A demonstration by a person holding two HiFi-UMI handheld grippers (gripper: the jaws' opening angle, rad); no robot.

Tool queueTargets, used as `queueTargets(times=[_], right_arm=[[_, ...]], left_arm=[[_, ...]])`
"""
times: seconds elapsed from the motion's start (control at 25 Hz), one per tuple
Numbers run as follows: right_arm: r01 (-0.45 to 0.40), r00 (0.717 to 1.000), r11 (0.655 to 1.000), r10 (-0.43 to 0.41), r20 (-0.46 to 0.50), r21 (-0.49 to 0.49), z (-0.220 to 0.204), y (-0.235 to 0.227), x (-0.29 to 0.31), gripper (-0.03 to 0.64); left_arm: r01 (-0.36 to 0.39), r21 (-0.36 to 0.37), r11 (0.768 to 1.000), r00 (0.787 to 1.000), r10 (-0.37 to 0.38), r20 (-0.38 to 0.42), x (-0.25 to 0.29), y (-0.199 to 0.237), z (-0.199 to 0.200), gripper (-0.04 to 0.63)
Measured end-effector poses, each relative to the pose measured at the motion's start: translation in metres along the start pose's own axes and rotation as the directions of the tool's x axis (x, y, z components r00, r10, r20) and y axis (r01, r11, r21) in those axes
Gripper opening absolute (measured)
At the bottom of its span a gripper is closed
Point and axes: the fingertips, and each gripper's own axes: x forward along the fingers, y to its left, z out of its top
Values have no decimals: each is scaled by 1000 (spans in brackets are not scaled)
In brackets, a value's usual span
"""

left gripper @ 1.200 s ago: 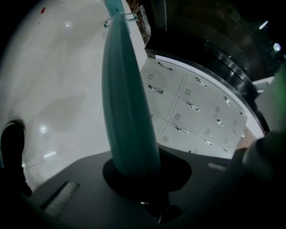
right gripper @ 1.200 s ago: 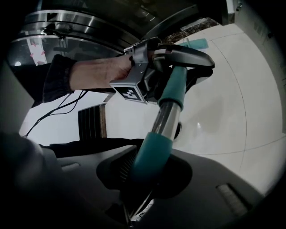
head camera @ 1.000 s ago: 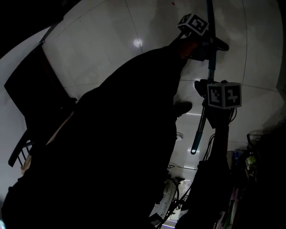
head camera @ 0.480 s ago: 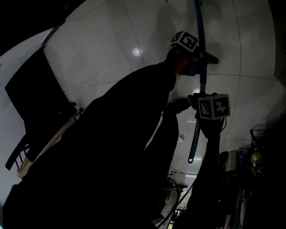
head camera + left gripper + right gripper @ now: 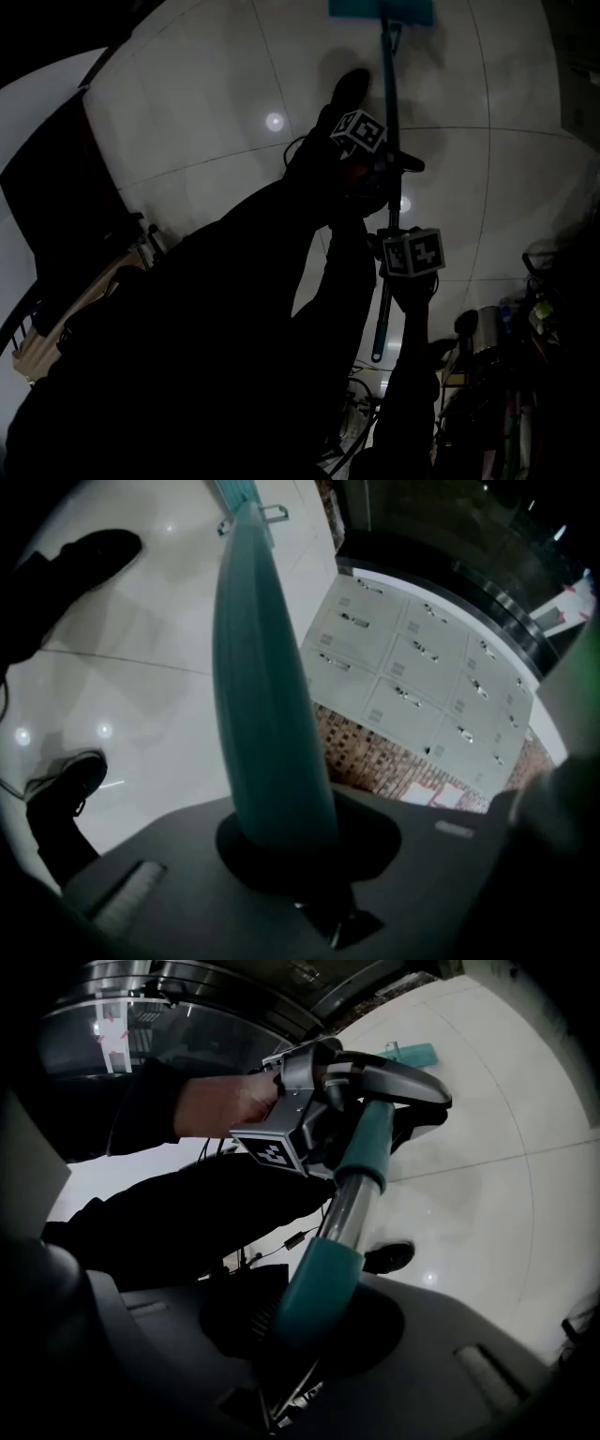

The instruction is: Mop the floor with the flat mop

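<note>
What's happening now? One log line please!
left hand-held gripper: shut on mop pole, higher | right hand-held gripper: shut on mop pole, lower | mop head: on floor

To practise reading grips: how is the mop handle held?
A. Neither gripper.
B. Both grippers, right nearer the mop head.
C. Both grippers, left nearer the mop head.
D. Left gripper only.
C: the left gripper and right gripper both clamp the teal mop handle, and the head view shows the left one closer to the mop head.
</note>
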Motion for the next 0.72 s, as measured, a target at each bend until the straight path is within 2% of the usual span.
queueTargets(times=[0.2, 0.32, 0.6, 0.72], right_arm=[[-30, 1000, 1000, 30, 1, 10, -55, 11, 21, 109], [-15, 1000, 1000, 15, -15, 14, -85, 8, 34, 109], [-21, 1000, 1000, 21, -21, 19, -125, 14, 47, 109], [-25, 1000, 999, 25, -11, 31, -131, 16, 52, 109]], left_arm=[[-14, -18, 1000, 1000, 14, -14, 11, 36, -56, 55], [-10, -34, 999, 999, 8, -33, 17, 53, -83, 57], [-14, -66, 998, 998, 9, -66, 31, 80, -125, 58], [-20, -59, 998, 996, 15, -87, 31, 86, -133, 58]])
